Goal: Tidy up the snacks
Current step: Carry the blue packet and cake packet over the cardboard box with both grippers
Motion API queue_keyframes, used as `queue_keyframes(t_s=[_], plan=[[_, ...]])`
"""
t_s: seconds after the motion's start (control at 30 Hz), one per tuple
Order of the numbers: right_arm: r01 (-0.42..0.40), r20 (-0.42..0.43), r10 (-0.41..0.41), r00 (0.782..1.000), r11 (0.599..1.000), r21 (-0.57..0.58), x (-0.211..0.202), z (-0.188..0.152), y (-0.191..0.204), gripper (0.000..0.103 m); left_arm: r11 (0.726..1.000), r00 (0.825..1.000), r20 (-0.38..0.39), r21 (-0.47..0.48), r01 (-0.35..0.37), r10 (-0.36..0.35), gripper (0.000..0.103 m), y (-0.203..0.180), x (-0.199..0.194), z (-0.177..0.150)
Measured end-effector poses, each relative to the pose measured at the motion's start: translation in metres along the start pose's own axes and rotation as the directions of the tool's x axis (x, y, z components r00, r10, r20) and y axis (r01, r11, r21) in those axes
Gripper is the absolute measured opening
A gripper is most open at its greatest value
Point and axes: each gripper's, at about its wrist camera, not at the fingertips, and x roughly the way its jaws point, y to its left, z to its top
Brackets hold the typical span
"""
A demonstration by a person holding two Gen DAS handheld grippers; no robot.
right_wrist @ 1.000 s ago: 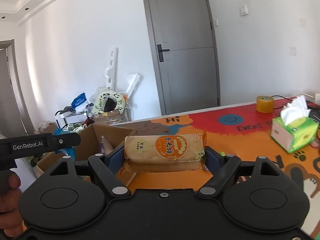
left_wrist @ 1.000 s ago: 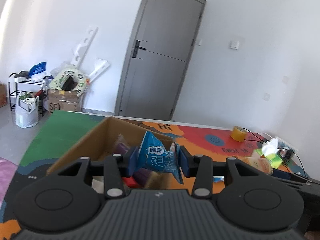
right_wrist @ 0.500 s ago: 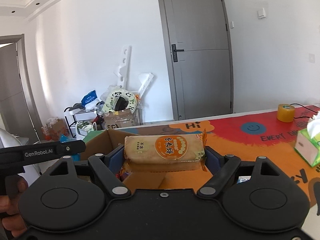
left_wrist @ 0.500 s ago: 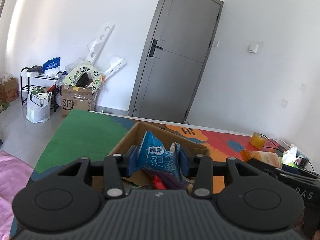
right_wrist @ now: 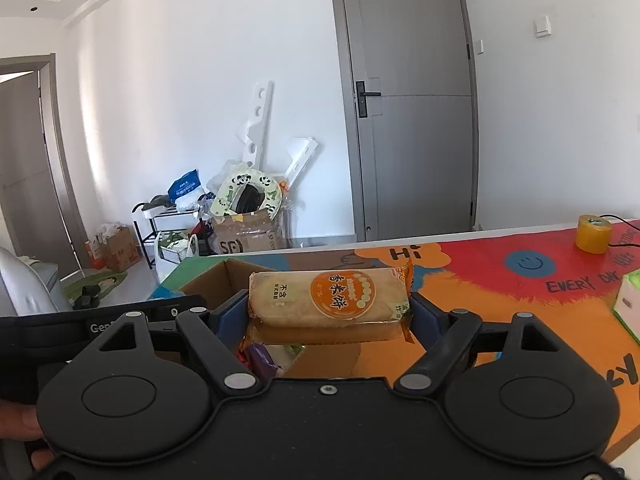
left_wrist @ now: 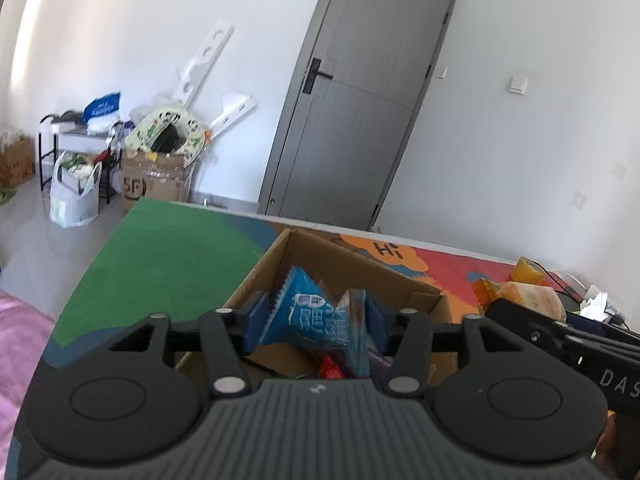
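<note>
The left tool (left_wrist: 316, 322) hangs above the open cardboard box (left_wrist: 280, 256), and its jaws are opening at this moment. The blue snack packet (left_wrist: 316, 320) is between them: its left pointed end seems to lie against the left blue pad, while on the right the crumpled end of the packet sits by the other pad, and I cannot tell whether that pad presses on it. The packet is over the inside of the box, above a red wrapper (left_wrist: 330, 368) and other snacks lying on the box floor.

The right tool (right_wrist: 330, 314) is spread wide and clenched on the long orange-labelled biscuit pack (right_wrist: 328, 296), one blue pad on each short end, the pack held level and crosswise. It is carried over the near right corner of the same box (right_wrist: 224, 276), where a purple packet (right_wrist: 260, 360) shows below. In the left view this pack and the right tool's black body appear at the right, just beside the box.

The box stands on the colourful worktop (right_wrist: 500, 276). Farther right on the worktop are a yellow tape roll (right_wrist: 593, 234) and a green tissue box (right_wrist: 628, 304), well apart from the box
</note>
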Motion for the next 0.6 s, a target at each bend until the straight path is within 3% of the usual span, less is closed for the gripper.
queue_keyframes(t_s=[0.1,0.6], plan=[[-0.008,0.0,0.008,1.0,1.0,-0.007,0.004,0.004,0.004,0.081,1.0,1.0,0.011,-0.023,-0.004,0.004,0.062,0.007,-0.007,0.002],[-0.097,-0.029,0.095,0.995,0.994,-0.059,0.03,0.014,0.045,0.081,0.994,0.996,0.058,-0.082,-0.069,0.074,0.063,0.049,-0.03,0.022]])
